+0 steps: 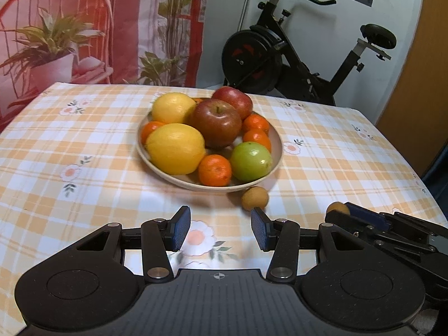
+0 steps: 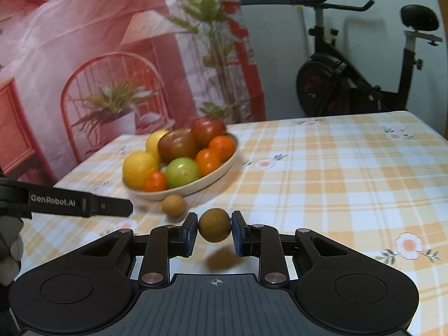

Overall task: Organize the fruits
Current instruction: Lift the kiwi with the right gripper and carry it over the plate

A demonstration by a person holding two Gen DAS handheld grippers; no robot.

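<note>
A beige plate [image 1: 275,137] on the checked tablecloth holds two yellow citrus fruits [image 1: 175,149], two red apples [image 1: 217,123], a green apple [image 1: 251,161] and several mandarins. One small brown fruit [image 1: 254,198] lies on the cloth just in front of the plate, also seen as the small brown fruit [image 2: 174,205] in the right wrist view. My right gripper [image 2: 214,229] is shut on a second small brown fruit [image 2: 215,225], held a little above the cloth. My left gripper [image 1: 221,228] is open and empty, short of the loose fruit.
The table [image 1: 84,140] carries a yellow checked cloth with flowers. An exercise bike [image 1: 294,56] stands behind its far edge, beside a printed backdrop [image 1: 70,28]. The left gripper's arm [image 2: 70,203] reaches in at the left of the right wrist view.
</note>
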